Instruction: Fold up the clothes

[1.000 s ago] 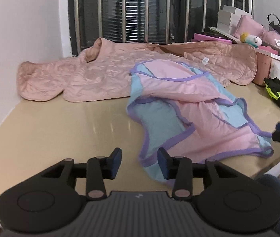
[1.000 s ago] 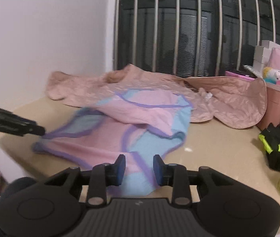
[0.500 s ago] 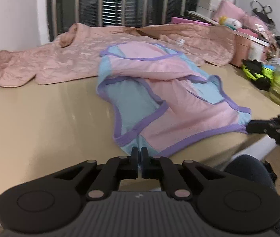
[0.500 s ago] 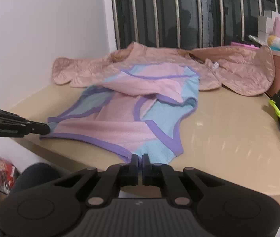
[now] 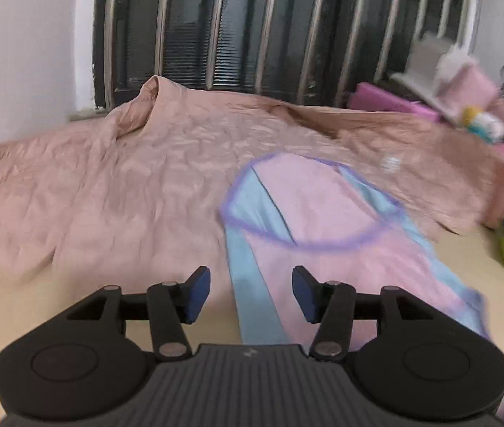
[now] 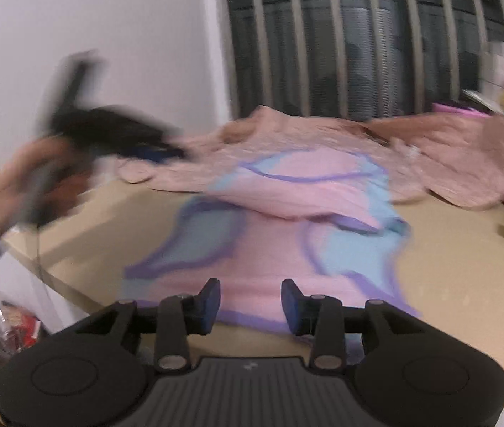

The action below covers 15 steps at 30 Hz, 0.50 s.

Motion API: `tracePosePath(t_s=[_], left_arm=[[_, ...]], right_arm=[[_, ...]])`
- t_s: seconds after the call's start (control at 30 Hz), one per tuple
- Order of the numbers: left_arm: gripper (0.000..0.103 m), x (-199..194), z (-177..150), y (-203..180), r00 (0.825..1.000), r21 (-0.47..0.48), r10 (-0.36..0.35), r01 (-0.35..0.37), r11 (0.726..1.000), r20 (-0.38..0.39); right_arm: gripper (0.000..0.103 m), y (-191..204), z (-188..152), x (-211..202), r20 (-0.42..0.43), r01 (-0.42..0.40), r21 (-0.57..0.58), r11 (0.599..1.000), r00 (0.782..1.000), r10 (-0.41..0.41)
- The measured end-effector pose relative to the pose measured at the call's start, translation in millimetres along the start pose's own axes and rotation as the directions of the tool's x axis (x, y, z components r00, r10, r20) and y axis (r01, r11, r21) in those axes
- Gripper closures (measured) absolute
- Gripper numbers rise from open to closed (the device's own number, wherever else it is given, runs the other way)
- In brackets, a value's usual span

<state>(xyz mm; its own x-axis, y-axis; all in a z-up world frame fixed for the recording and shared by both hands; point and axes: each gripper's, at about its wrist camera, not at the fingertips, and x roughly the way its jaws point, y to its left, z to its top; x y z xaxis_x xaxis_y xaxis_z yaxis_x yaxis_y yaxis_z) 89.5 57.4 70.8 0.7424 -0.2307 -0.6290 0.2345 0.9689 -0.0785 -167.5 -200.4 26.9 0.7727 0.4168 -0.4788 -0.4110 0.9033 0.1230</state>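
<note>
Both grippers, left gripper (image 5: 251, 293) and right gripper (image 6: 250, 302), are opening empty; I should pinch the pink-and-blue top's (image 6: 287, 213) hem just ahead evenly.

Two fisheye views, each looking forward and slightly down along its own gripper's fingers. The left wrist view sits low and close over the table (image 5: 20, 291), facing the barred window (image 5: 252, 28). The right wrist view sits back at the table's near edge, facing the same window, with the left gripper (image 6: 159, 149) blurred at its left. Both share the pink top (image 5: 323, 213) and quilt (image 5: 109, 185).
</note>
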Motion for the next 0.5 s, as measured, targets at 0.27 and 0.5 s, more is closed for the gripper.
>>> tracePosePath(t_s=[0.27,0.5], left_arm=[[0.048,84,34,0,0.984,0.068,0.176,-0.173,0.983,-0.032],[0.084,108,24,14,0.991,-0.007,0.109,-0.109,0.994,-0.076]], right_arm=[[0.066,33,9,33,0.003,0.006,-0.07,0.998,1.0,-0.005],[0.066,-5,13,53,-0.043,0.161,-0.001,0.987,0.986,-0.161]])
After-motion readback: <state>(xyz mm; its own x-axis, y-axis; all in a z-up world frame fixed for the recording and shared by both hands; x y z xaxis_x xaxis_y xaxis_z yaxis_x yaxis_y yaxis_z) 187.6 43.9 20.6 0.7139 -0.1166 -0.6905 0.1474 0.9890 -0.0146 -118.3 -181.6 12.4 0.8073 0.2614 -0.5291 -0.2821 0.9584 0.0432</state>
